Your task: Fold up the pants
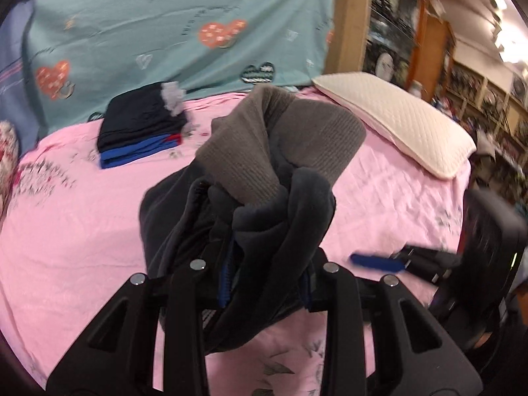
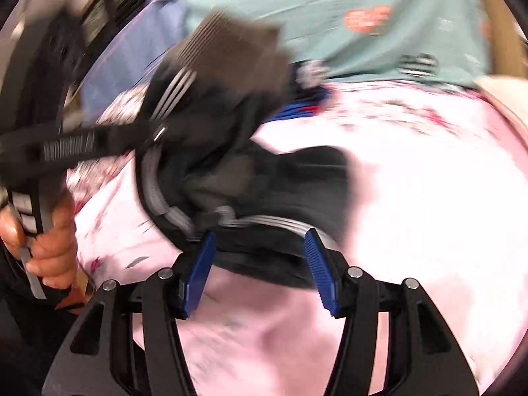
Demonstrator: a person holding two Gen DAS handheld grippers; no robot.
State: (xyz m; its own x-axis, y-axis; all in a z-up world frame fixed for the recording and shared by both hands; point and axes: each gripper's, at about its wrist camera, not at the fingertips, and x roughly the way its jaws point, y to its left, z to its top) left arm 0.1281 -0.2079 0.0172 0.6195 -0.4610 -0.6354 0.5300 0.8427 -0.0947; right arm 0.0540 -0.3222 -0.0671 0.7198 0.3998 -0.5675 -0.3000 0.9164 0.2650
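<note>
The dark grey pants hung bunched above the pink bedsheet, their ribbed lighter-grey waistband flopped over the top of the heap. My left gripper was clamped on a thick fold of that fabric, blue pads nearly buried in it, and I could see the cloth draping down between the fingers onto the sheet. From the right wrist camera the same pants showed their grey side stripes, curling around toward my right gripper. That one stood with its jaws apart, the blue pads on either side of the lower edge of the fabric; the view was blurred, so I could not tell whether they touched it. In the left view the right gripper lay low over the sheet, beside the pants. Farther back sat a folded stack of clothes, dark on top and blue underneath, near the teal heart-print sheet. A white quilted pillow lay at the bed's far right edge.
</note>
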